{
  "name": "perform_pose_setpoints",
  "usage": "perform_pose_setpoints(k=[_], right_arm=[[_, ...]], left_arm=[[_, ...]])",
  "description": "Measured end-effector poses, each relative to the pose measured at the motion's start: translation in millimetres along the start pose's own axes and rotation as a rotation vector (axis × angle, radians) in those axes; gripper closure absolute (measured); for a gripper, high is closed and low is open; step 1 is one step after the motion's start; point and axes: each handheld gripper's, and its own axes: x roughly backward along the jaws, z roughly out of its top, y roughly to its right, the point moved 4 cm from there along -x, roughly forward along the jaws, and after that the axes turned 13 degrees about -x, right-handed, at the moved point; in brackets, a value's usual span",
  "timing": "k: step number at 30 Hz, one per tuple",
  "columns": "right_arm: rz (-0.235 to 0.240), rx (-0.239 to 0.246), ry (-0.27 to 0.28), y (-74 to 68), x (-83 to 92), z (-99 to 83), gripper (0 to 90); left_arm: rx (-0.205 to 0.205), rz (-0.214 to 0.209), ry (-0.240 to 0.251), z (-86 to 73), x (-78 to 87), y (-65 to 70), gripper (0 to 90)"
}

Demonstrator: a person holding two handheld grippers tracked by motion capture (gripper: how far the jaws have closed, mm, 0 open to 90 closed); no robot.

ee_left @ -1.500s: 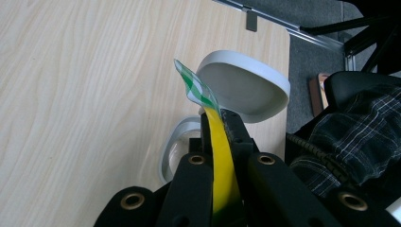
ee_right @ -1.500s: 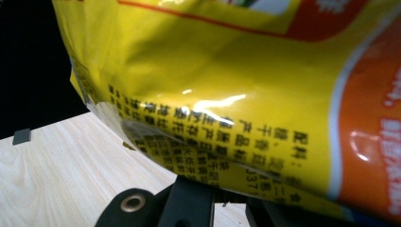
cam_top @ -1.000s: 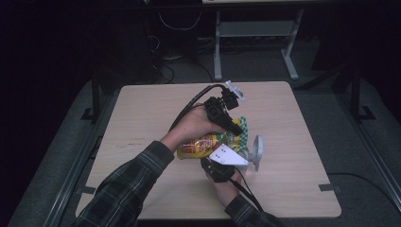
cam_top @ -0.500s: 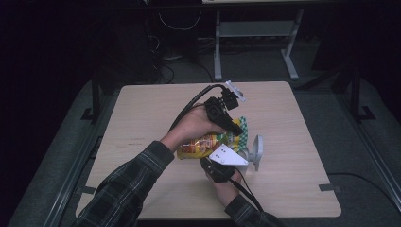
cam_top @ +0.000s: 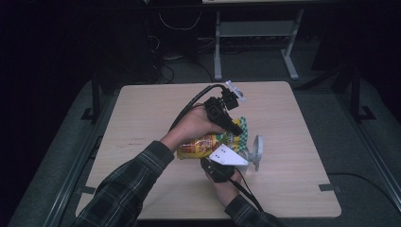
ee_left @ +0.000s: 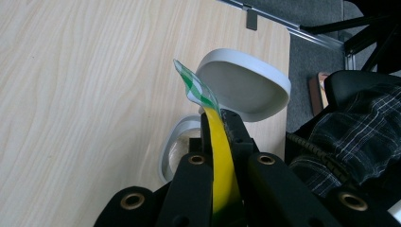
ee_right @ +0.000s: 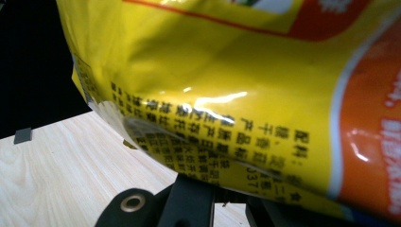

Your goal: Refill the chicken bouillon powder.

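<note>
Dark floor and grey metal frames surround the pale wooden table (cam_top: pixel 142 118), which fills the middle of the high view. Near the centre of that view the left gripper (cam_top: pixel 235 126) and the right gripper (cam_top: pixel 226 163) both hold a glossy yellow snack bag with orange print and a green-white checked top edge (cam_top: pixel 205 144) above the table. In the left gripper view the black jaws are pressed together on the bag's thin upper edge (ee_left: pixel 220 156), at lower centre. Just behind it stand a tilted white round lid (ee_left: pixel 243 85) and a clear round container (ee_left: pixel 177 144). In the right gripper view the jaws clamp the bag's lower seam (ee_right: pixel 227 177) at the bottom.
</note>
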Motion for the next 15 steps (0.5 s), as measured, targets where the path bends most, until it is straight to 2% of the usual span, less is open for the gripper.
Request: perform_pose_setpoints(k=[15], right_arm=[[0.002,0.000,-0.001,-0.1,-0.1,-0.1,90.0]], left_arm=[[0.003,0.000,-0.004,-0.2,-0.4,-0.4,90.0]])
